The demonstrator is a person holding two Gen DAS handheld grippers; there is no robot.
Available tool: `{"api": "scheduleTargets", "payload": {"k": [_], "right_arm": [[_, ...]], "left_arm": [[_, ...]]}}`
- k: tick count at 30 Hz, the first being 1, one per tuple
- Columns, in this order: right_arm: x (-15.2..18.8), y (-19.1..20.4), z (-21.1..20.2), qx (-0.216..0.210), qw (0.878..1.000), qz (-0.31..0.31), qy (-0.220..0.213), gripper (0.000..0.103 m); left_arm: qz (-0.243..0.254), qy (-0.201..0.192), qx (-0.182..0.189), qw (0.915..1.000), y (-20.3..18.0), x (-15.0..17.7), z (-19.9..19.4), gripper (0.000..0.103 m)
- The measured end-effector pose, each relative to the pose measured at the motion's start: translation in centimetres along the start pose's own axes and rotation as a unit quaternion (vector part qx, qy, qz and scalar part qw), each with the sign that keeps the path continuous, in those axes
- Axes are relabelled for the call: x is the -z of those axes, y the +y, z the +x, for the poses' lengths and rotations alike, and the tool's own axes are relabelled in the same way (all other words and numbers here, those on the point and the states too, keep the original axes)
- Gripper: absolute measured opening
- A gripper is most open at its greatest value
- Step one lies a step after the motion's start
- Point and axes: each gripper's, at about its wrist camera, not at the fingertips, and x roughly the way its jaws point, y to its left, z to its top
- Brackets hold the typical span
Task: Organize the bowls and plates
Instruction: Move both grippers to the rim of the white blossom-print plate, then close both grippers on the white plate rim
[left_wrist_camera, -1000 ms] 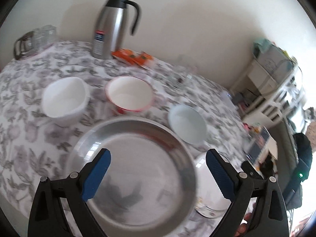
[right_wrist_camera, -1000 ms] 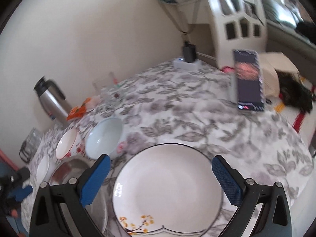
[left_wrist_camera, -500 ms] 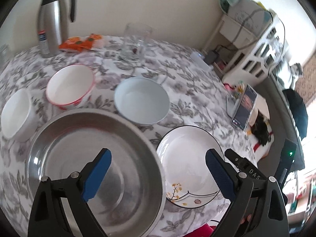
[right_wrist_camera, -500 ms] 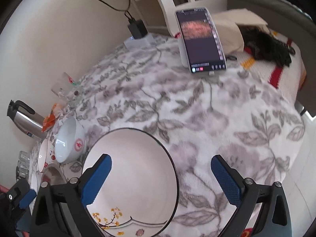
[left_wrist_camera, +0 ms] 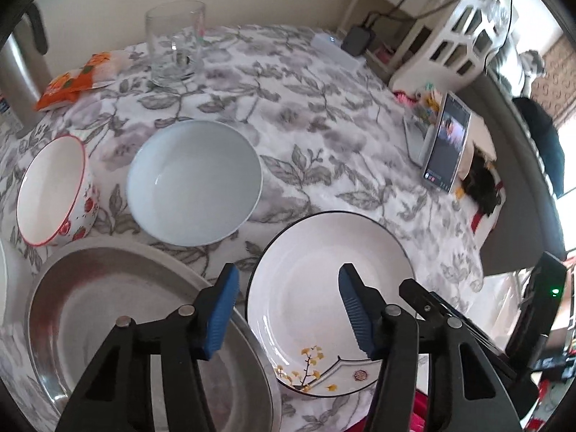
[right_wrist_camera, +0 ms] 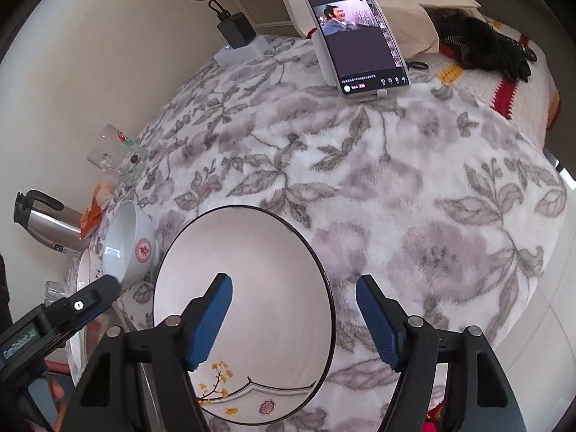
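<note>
The left hand-held gripper (left_wrist_camera: 286,311) points steeply down with its 2 ribbed blue pads apart and closing; the left rim of the white plate (left_wrist_camera: 324,288) lies between them, and contact cannot be made out. The right hand-held gripper (right_wrist_camera: 293,318) also tilts down, its jaws apart and closing astride the plate's right rim, touching nothing that shows. Both black frames run off the bottom edge, so the hands holding them are hidden.

The plate is round and glossy, black-edged, with a yellow blossom sprig at 6 o'clock, partly covered by the pads. At 9 o'clock from it sits the steel basin (left_wrist_camera: 108,309), brushed metal, cut off at the lower edge. At 11 o'clock stands the pale blue bowl (left_wrist_camera: 194,180), smooth and empty; farther toward 10 o'clock is the strawberry bowl (left_wrist_camera: 54,190), red-rimmed. A clear glass (left_wrist_camera: 176,43) stands at 11 o'clock, far back. The table (right_wrist_camera: 396,180) wears a fuzzy grey floral cloth. The phone (right_wrist_camera: 356,36) leans at 1 o'clock. The steel flask (right_wrist_camera: 46,223) is half cropped.
</note>
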Motion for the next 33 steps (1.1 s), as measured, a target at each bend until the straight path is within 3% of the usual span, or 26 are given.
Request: {"api": "scheduleTargets", "payload": {"k": [5, 11, 18, 25, 33], "right_arm": [[0.3, -0.5, 0.8, -0.002, 1.000, 0.014, 0.022, 0.065], [0.6, -0.7, 0.9, -0.013, 0.999, 0.019, 0.030, 0.060], [0.7, -1.1, 1.4, -0.009, 0.998, 0.035, 0.042, 0.036], [0.9, -2.4, 1.8, -0.006, 0.997, 0.062, 0.052, 0.018], [1.1, -2.6, 2.2, -0.003, 0.996, 0.068, 0.060, 0.014]], "left_arm": [[0.003, 0.019, 0.004, 0.9998, -0.2, -0.6, 1.6, 0.052], [-0.001, 0.032, 0.003, 0.9995, 0.1, -1.0, 3.2, 0.051], [-0.015, 0.049, 0.002, 0.9987, 0.9, -1.2, 4.7, 0.050], [-0.017, 0.049, 0.001, 0.9986, 1.0, -1.4, 5.5, 0.041], [-0.010, 0.050, -0.010, 0.9987, 0.9, -1.8, 6.1, 0.035]]}}
